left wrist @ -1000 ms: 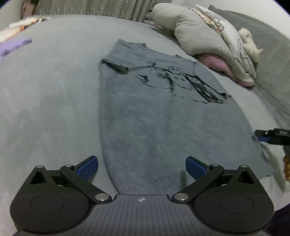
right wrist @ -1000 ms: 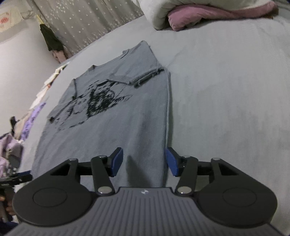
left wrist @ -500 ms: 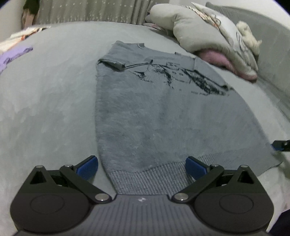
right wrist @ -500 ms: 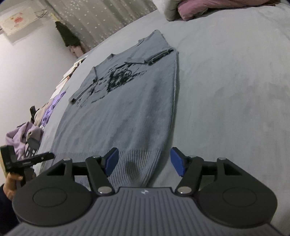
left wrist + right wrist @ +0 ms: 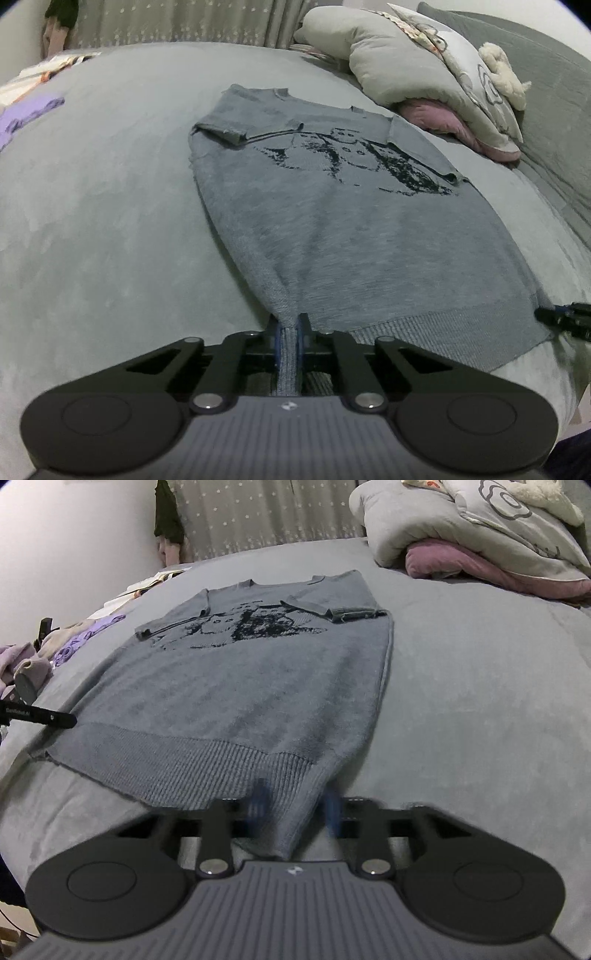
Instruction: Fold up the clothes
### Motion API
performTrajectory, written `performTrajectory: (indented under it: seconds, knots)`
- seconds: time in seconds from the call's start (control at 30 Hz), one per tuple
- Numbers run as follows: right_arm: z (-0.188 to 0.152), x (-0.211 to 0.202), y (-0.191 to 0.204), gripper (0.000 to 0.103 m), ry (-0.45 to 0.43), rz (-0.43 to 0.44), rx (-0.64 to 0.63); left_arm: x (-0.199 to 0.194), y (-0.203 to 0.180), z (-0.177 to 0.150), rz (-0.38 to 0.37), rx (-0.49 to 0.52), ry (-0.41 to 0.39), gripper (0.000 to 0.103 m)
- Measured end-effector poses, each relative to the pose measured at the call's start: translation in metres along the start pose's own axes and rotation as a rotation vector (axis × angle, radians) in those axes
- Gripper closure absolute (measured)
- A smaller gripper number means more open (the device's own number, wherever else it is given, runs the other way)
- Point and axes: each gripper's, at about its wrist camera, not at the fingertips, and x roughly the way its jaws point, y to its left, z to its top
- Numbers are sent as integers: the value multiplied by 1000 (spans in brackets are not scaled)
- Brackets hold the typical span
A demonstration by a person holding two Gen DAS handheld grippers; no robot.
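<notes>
Lying flat on the grey bedspread (image 5: 92, 229), the grey knitted short-sleeved sweater (image 5: 362, 229) has a black printed graphic across its chest, both sleeves folded inward, and its ribbed hem nearest the cameras. At the hem's left corner, the left gripper (image 5: 289, 334) has its blue-padded fingers pinched tight on a bunched strip of ribbing, which runs back between them toward the body of the tool. At the opposite corner, the right gripper (image 5: 295, 806) straddles the hem with a gap between its fingers; they are motion-blurred, so whether they touch the cloth cannot be told. Pillows (image 5: 417, 62) and a pink blanket (image 5: 476, 565) are piled at the bed's far right.
</notes>
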Motion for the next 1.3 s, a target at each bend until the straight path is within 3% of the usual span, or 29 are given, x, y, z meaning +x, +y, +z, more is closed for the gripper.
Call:
performTrajectory:
  seconds: [0.43,0.63,1.03,1.3]
  knots:
    - [5,-14,30,96,-66,-91,-179,-13,-14,3,35,53,-52,97]
    - [7,-18,33,97,-84,-107,-201,-16,-9,4,25,16,-65,97]
    - [1,-60,24,98,-173,-116,-99,-55,1,-8,-34,-122,-119,98]
    - [-20,-93,20,103,-224,-95,23,-74,-5,-29,-40,-130,-122,98]
